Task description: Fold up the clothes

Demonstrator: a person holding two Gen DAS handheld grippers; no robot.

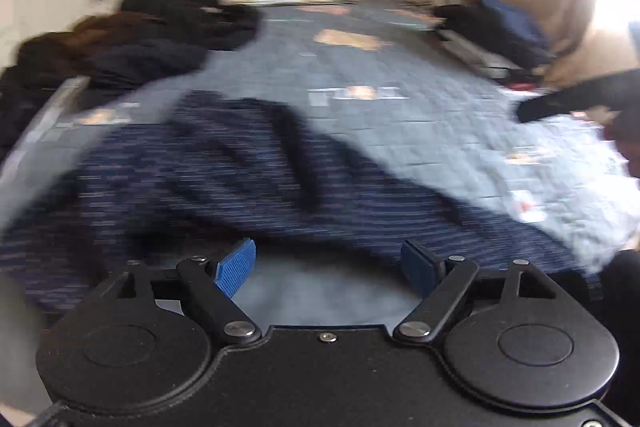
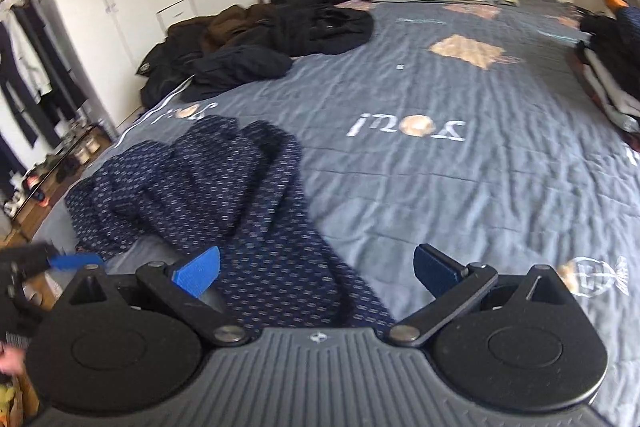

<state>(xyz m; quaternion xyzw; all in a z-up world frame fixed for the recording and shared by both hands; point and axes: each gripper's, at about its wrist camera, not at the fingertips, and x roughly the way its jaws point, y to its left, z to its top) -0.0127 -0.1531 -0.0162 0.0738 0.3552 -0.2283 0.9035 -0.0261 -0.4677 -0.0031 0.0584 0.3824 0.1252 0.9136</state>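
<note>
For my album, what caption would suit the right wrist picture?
Open right tongs poised over a crumpled navy patterned garment on a grey-blue bedspread.

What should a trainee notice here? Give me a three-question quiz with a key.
1. True or false: the right hand-held gripper is clamped on the navy patterned garment.
2. Where do the unfolded dark clothes lie on the bed: A) left side, B) foot, C) middle?
3. Fill in: the left hand-held gripper has its jaws ____.

Key: 1. False, its jaws stand open with the garment lying beneath. 2. A. 3. open.
</note>
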